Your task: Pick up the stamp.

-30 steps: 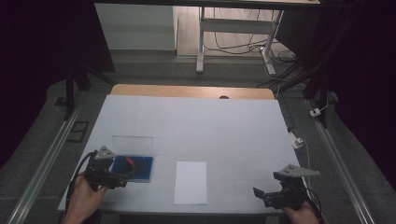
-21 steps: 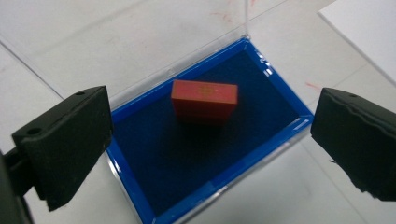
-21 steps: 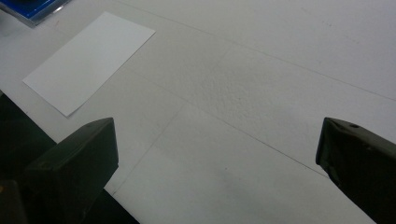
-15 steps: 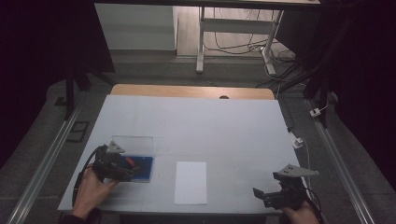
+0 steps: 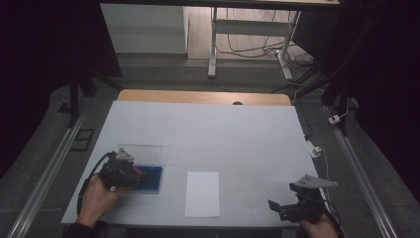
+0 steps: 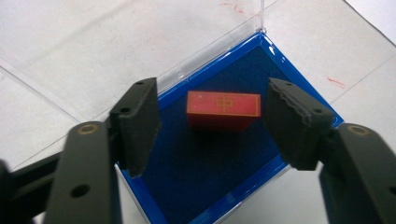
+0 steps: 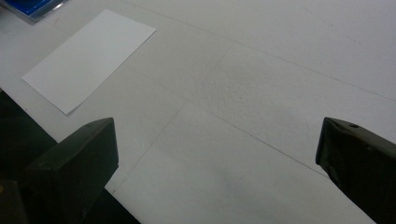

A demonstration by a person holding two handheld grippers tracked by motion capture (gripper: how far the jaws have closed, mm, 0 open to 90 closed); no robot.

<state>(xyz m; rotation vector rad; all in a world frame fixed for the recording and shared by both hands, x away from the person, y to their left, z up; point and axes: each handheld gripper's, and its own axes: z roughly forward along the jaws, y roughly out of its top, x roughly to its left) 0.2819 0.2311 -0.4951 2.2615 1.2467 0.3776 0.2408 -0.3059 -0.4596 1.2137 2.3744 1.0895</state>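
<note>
Red block (image 6: 223, 111) sits between your left gripper's (image 6: 215, 126) fingers now, resting on the dark blue lining of the blue tray (image 6: 285, 65), a little ahead of the pad tips and closer to the right-hand pad than the left-hand one. A second ago your left hand was short of the tray; now it reaches over it, and its jaws have just been closing from wide apart to a narrower stance. They are not gripping yet: both pads (image 6: 137, 123) stand clear of the block, with blue lining showing on either side of it. That means the approach looks finished and the pinch is what remains. Judging from the offset, you probably need to ease forward and centre the block before you squeeze, or the right-hand pad may meet it first and push it across the lining. The clear lid (image 6: 140, 42) stands open just beyond the block, behind the fingertips. Your right gripper (image 7: 215, 154) has not shifted; its fingers stand wide apart with nothing between them, over bare table (image 7: 280, 70), with the white sheet (image 7: 88, 58) ahead of its left-hand finger.
</note>
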